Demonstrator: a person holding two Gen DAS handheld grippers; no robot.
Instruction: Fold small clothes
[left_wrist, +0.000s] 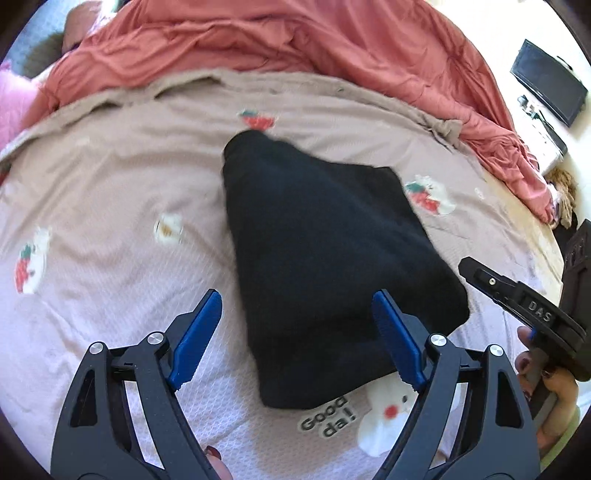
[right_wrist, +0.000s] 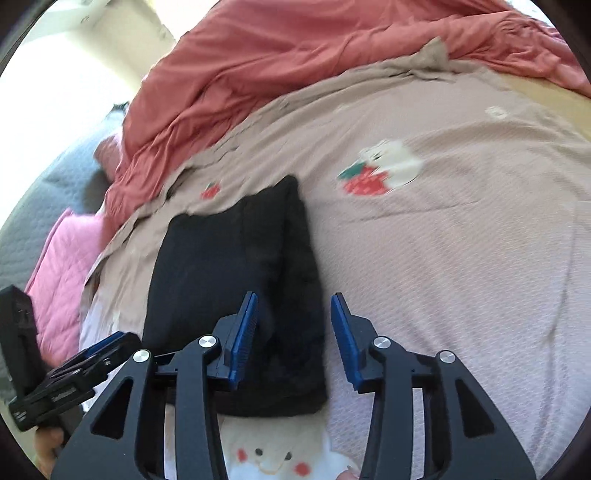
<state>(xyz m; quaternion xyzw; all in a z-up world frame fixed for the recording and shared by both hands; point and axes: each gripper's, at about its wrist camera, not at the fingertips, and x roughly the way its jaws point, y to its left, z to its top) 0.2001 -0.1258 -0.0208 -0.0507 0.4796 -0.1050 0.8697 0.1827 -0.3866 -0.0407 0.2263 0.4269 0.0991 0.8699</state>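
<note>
A folded black garment (left_wrist: 325, 258) lies flat on the pinkish-beige printed sheet (left_wrist: 110, 206). It also shows in the right wrist view (right_wrist: 236, 280). My left gripper (left_wrist: 299, 332) is open and empty, hovering over the garment's near end with its jaws wide apart. My right gripper (right_wrist: 293, 332) is open and empty, above the garment's near right edge. The right gripper also shows at the right edge of the left wrist view (left_wrist: 517, 299). The left gripper shows at the lower left of the right wrist view (right_wrist: 74, 373).
A rumpled salmon-red duvet (left_wrist: 295, 40) lies along the far side of the bed. A pink quilted pillow (right_wrist: 62, 273) sits at the left. A black device on a white stand (left_wrist: 546, 81) is at the far right. The sheet has strawberry and bear prints.
</note>
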